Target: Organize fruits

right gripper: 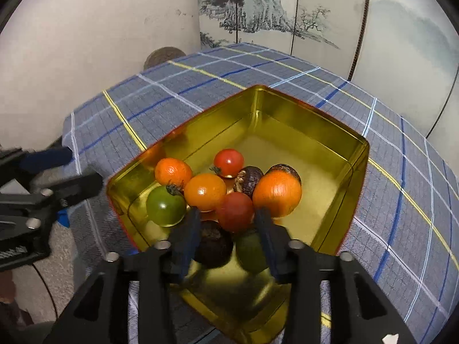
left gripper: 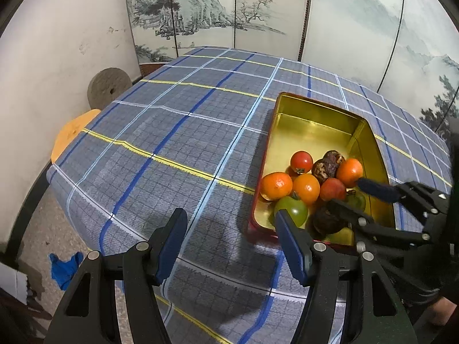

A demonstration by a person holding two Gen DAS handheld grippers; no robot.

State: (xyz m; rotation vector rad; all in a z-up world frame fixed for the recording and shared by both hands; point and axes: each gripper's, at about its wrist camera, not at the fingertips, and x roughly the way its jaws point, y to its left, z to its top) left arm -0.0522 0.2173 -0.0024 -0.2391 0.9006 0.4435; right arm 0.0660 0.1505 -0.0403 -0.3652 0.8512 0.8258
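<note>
Gold tin (right gripper: 338, 154), orange tangerine (right gripper: 276, 193), blue plaid tablecloth (left gripper: 172, 132)

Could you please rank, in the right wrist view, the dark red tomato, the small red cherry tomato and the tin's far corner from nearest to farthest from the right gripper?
1. Dark red tomato, just ahead of the right gripper.
2. Small red cherry tomato, further back, mid-tin.
3. Tin's far corner, at the back.
</note>
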